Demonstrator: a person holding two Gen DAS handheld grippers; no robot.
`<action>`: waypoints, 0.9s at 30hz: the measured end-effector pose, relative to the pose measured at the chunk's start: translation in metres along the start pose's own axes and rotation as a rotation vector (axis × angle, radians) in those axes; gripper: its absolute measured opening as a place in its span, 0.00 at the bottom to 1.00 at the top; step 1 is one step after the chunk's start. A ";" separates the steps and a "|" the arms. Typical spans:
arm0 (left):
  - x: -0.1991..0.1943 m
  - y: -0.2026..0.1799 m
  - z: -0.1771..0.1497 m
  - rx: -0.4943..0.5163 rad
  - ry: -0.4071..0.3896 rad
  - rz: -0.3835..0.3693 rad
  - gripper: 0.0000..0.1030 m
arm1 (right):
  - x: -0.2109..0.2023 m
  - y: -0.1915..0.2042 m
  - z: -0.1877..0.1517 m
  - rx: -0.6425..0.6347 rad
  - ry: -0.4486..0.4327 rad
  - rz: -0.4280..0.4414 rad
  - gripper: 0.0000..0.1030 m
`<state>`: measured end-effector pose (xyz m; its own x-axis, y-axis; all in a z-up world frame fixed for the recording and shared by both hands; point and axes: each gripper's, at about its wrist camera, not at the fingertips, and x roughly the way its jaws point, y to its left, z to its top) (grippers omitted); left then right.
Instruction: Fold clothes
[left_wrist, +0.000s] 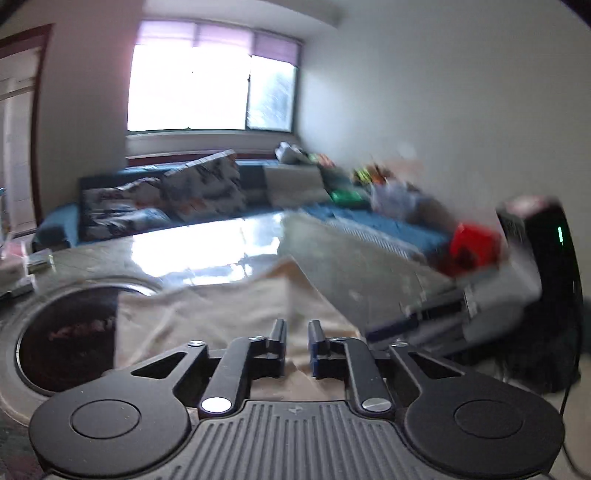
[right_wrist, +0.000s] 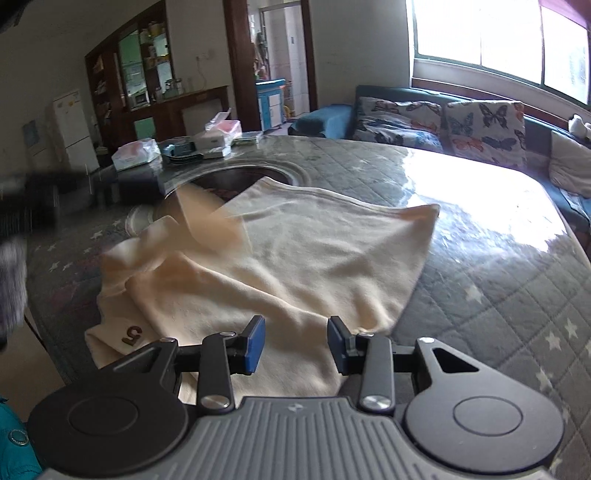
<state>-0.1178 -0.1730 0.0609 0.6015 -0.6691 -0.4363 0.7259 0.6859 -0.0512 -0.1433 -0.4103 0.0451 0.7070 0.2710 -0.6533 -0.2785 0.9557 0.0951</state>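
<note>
A cream garment (right_wrist: 303, 251) lies crumpled on the quilted table cover (right_wrist: 498, 295), with a brown "5" mark near its front left corner. In the right wrist view a blurred flap of it (right_wrist: 210, 218) hangs lifted at the left. My right gripper (right_wrist: 295, 339) is open just above the garment's near edge and holds nothing. In the left wrist view my left gripper (left_wrist: 296, 332) has its jaws close together on a raised fold of the cream garment (left_wrist: 221, 306). The view is blurred by motion.
A round dark opening (right_wrist: 240, 177) sits in the table behind the garment. Boxes and packets (right_wrist: 207, 142) stand at the table's far left. A blue sofa with butterfly cushions (right_wrist: 443, 118) runs under the window. A black device with a green light (left_wrist: 554, 258) stands at the right.
</note>
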 end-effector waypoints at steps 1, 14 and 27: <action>-0.001 0.001 -0.005 0.017 0.009 0.003 0.19 | -0.001 -0.001 -0.001 0.005 0.000 -0.003 0.36; -0.053 0.089 -0.061 -0.075 0.114 0.339 0.43 | 0.023 0.008 0.002 0.094 0.056 0.121 0.35; -0.041 0.090 -0.079 -0.105 0.138 0.334 0.46 | 0.018 0.045 0.033 0.001 0.028 0.107 0.04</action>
<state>-0.1039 -0.0614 0.0035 0.7435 -0.3637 -0.5612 0.4547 0.8903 0.0254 -0.1223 -0.3587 0.0624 0.6545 0.3685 -0.6601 -0.3511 0.9214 0.1663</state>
